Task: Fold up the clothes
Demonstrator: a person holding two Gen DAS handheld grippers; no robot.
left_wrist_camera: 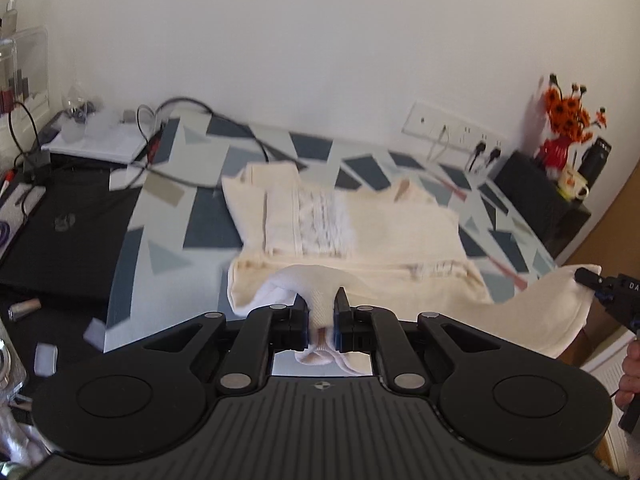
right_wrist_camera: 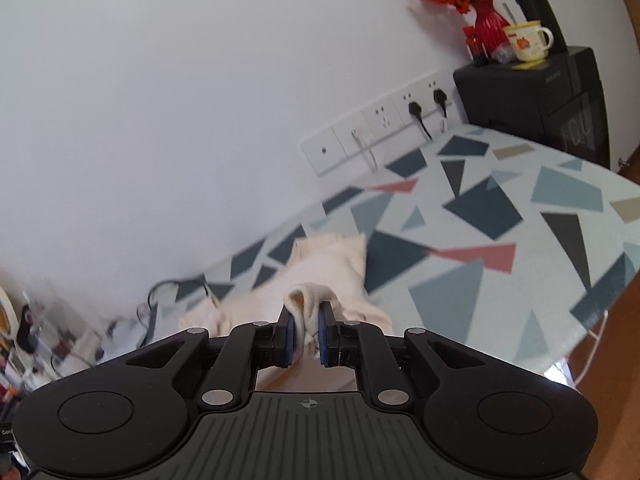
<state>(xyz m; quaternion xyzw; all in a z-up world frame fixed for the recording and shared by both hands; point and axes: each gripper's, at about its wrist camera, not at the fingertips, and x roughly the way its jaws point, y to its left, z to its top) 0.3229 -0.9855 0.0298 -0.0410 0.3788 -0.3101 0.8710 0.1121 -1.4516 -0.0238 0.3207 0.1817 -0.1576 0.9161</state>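
One cream garment (left_wrist_camera: 360, 232) lies on the patterned table (left_wrist_camera: 168, 240), its far part already doubled over itself near the wall, its near edge lifted off the table by both tongs: left tongs (left_wrist_camera: 322, 300) clamped on a bunched white-cream fold at the near middle, right tongs (right_wrist_camera: 308, 314) clamped on a corner out past the table's right edge. Looks mid-fold; the held edge is not laid down, so at least one fold is left, final shape not reached. Count: one garment, two tongs, no other clothes seen.
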